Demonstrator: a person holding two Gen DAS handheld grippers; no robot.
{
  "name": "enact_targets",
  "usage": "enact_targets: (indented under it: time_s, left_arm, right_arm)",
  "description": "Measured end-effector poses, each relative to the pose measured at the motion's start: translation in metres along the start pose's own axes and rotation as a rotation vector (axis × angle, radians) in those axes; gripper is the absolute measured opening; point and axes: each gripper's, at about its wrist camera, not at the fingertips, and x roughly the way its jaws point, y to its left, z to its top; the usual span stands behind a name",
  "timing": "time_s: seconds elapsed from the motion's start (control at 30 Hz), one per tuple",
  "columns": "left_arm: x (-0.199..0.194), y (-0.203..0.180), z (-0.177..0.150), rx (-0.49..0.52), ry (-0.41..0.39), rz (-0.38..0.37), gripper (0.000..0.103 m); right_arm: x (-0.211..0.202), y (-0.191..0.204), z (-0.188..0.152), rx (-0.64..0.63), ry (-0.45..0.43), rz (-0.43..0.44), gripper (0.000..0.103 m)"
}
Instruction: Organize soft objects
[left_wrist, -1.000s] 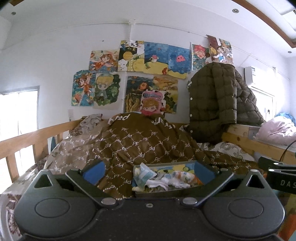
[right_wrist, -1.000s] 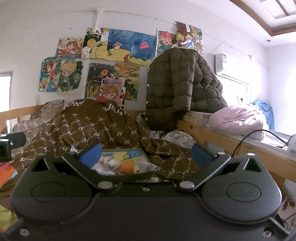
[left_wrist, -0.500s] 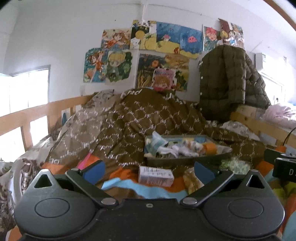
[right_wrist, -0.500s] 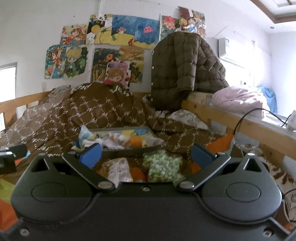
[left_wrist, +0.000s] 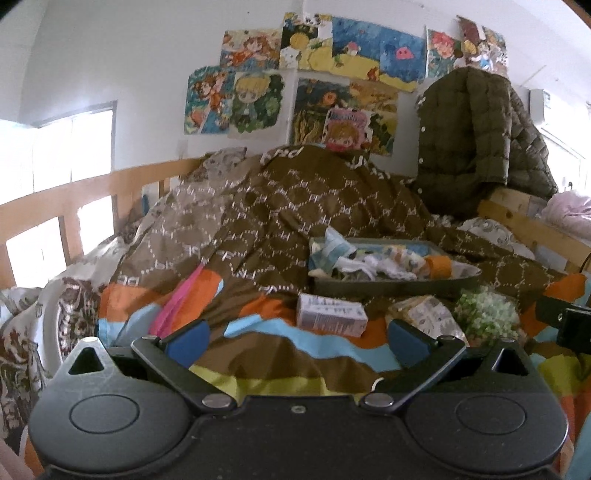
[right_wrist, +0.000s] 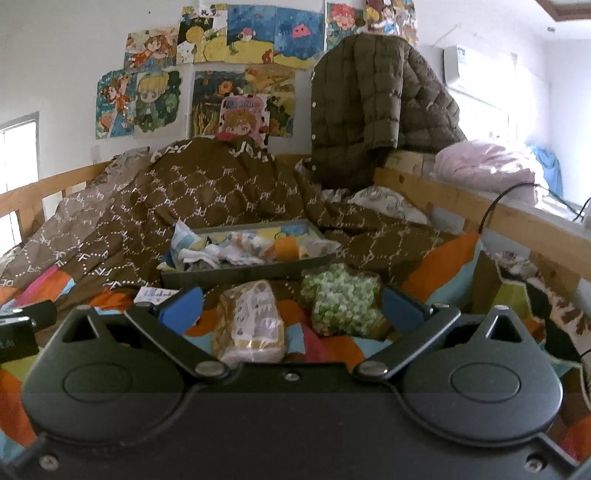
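A: Left wrist view: what do we see?

B: Our left tongs (left_wrist: 297, 341) are spread wide and empty above a striped bedspread (left_wrist: 280, 365). A small carton (left_wrist: 330, 314) lies just ahead, near a grey tray (left_wrist: 391, 286) of soft cloths.

A: And on the right?

B: Our right tongs (right_wrist: 290, 304) are released too, over a pale packet (right_wrist: 253, 325) beside a green-and-white bundle (right_wrist: 341, 297).

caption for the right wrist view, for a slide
Open right claw hovers over a tissue pack and green-white pouch lying before a gray tray of soft items.
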Motion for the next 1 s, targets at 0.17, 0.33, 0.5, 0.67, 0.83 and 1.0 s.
enact_targets:
  time_s: [0.17, 0.33, 0.5, 0.67, 0.83, 1.0]
  left_arm:
    - [0.006, 0.0, -0.003, 0.005, 0.038, 0.013, 0.102]
    - [0.01, 0.0, -0.006, 0.012, 0.062, 0.028, 0.102]
    - [0.011, -0.001, -0.007, 0.025, 0.066, 0.048, 0.102]
    - [0.012, -0.001, -0.008, 0.02, 0.074, 0.044, 0.102]
    - [0.011, -0.001, -0.008, 0.017, 0.074, 0.042, 0.102]
    - [0.011, 0.0, -0.007, 0.01, 0.072, 0.037, 0.102]
  right_arm:
    - [0.009, 0.004, -0.006, -0.004, 0.071, 0.028, 0.102]
    - [0.017, 0.008, -0.011, -0.006, 0.136, 0.056, 0.102]
    - [0.019, 0.01, -0.013, -0.012, 0.148, 0.055, 0.102]
    - [0.021, 0.012, -0.014, -0.015, 0.157, 0.053, 0.102]
    - [0.024, 0.01, -0.013, -0.017, 0.163, 0.056, 0.102]
    - [0.025, 0.008, -0.013, -0.018, 0.163, 0.056, 0.102]
